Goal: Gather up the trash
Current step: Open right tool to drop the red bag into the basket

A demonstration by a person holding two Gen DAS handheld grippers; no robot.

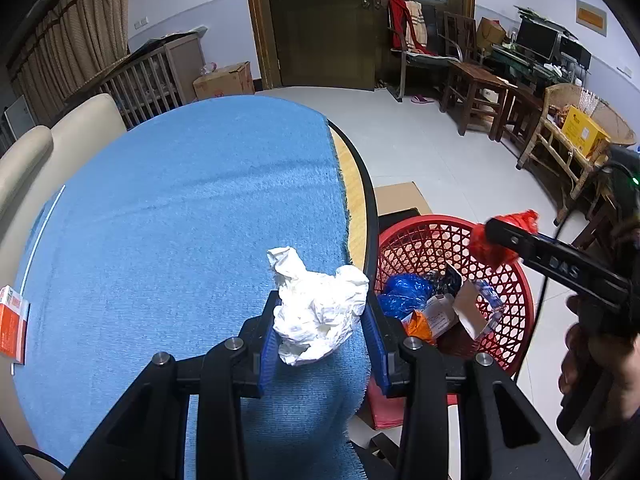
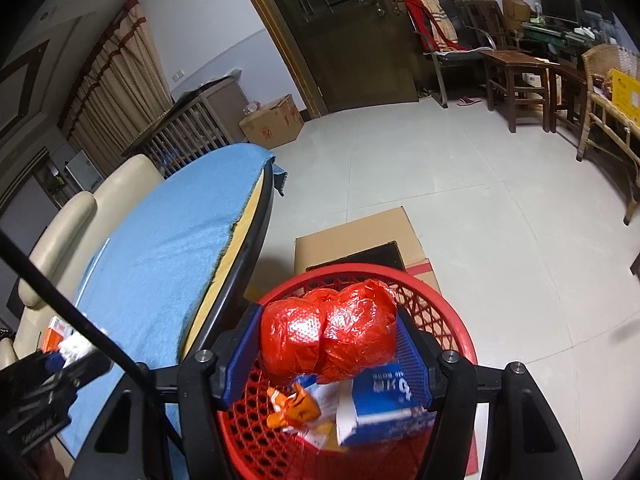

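Observation:
My left gripper (image 1: 320, 320) is shut on a crumpled white paper (image 1: 318, 308) and holds it just above the right edge of the blue tablecloth (image 1: 180, 220). My right gripper (image 2: 326, 344) is shut on a crumpled red plastic bag (image 2: 326, 338) and holds it over the red mesh basket (image 2: 452, 320). The basket (image 1: 516, 300) stands on the floor beside the table and holds a blue bag (image 1: 404, 290), an orange wrapper (image 2: 294, 404) and a blue and white carton (image 2: 384, 400). The red bag (image 1: 496, 240) also shows in the left wrist view.
An orange and white box (image 1: 12, 320) lies at the table's left edge. A cream sofa (image 1: 48, 140) stands behind the table. A flat cardboard box (image 2: 356, 236) lies on the floor behind the basket. Wooden chairs (image 1: 476, 80) line the far right wall.

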